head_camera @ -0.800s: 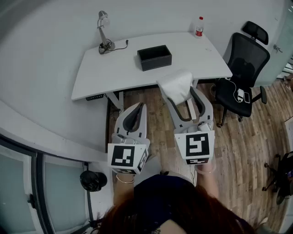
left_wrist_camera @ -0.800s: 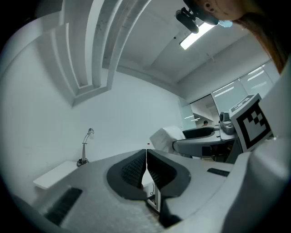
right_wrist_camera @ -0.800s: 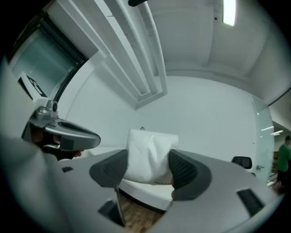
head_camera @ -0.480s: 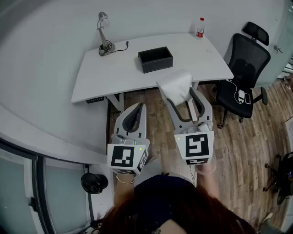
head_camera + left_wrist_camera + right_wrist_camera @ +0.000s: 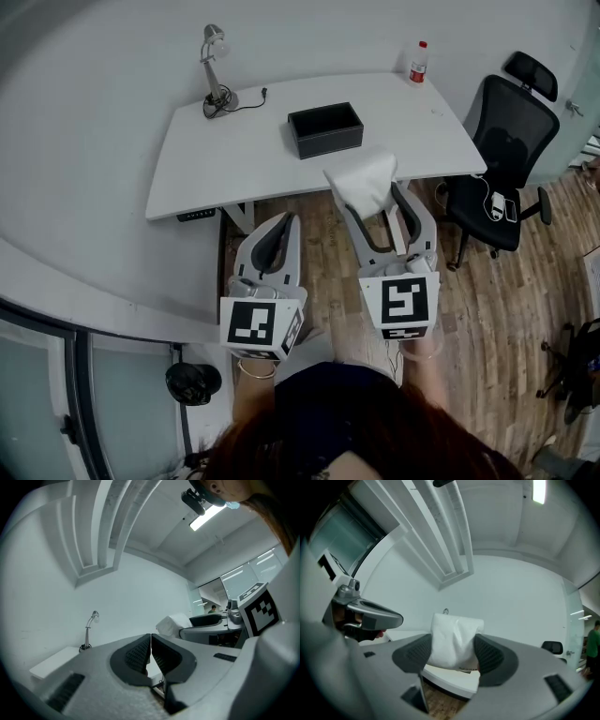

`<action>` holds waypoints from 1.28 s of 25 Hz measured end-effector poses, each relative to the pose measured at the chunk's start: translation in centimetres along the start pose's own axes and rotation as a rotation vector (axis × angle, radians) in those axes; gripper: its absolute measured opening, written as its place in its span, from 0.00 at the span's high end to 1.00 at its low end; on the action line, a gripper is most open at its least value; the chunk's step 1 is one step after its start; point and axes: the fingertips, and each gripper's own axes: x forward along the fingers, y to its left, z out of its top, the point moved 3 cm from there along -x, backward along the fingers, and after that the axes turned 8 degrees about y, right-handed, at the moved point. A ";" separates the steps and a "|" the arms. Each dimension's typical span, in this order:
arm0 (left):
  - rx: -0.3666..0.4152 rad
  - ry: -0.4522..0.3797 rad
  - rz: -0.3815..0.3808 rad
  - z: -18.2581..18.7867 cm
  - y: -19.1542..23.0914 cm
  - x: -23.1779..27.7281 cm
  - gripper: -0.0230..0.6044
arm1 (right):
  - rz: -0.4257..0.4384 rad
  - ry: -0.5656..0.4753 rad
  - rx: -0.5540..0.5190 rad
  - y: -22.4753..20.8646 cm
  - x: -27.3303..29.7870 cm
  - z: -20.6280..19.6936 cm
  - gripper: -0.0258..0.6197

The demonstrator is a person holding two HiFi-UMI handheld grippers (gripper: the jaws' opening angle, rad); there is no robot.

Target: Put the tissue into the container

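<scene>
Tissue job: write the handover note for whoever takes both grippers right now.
Right gripper: shut on the white tissue pack, held about level in the air at the near edge of the white desk.
Left gripper: shut, with nothing between its jaws, held beside the right one.
Black container: open-topped, on the desk beyond the pack.
Done: pack gripped and off the surface.
Left: carry it forward over the container, lower it in, open the jaws.

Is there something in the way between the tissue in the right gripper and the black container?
Nothing visible. The right gripper holds the tissue short of the table; only its bare top lies before the open container. The lamp and the bottle stand well aside.
</scene>
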 end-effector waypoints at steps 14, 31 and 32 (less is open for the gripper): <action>-0.001 0.010 -0.042 -0.4 3.1 3.7 0.92 | -0.004 0.036 -0.004 0.2 4.6 0.0 0.49; -0.017 0.005 -0.113 -0.5 7.4 6.7 0.92 | -0.040 0.072 -0.019 1.7 9.2 1.4 0.49; -0.020 0.005 -0.117 -0.6 7.5 6.7 0.92 | -0.040 0.074 -0.018 1.7 9.4 1.4 0.49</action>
